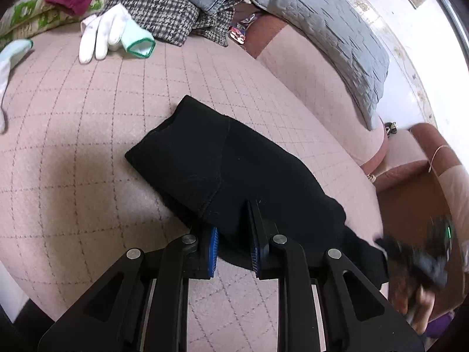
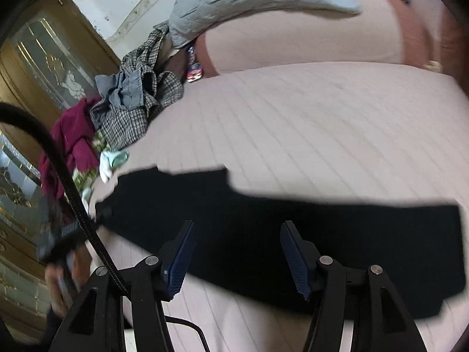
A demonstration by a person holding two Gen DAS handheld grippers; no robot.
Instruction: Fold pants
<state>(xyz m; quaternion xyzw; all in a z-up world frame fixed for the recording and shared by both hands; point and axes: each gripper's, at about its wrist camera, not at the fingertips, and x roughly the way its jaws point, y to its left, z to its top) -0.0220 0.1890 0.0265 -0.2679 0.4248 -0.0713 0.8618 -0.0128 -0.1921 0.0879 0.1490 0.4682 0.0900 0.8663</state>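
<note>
Black pants (image 1: 222,173) lie folded on the pink quilted bed (image 1: 88,135). In the right wrist view the pants (image 2: 263,226) stretch as a long dark band across the bed (image 2: 322,132). My left gripper (image 1: 234,249) has its jaws apart, straddling the near edge of the pants; cloth lies between the blue pads (image 1: 212,249). My right gripper (image 2: 234,261) is wide open over the middle of the band, touching nothing I can see. The right gripper also shows blurred at the right edge of the left wrist view (image 1: 422,252).
White gloves (image 1: 108,33) lie at the far side of the bed. A pile of checked, denim and maroon clothes (image 1: 164,3) sits behind them. A grey quilted pillow (image 1: 331,32) leans on the headboard. A wooden cabinet (image 2: 44,67) stands beyond the bed.
</note>
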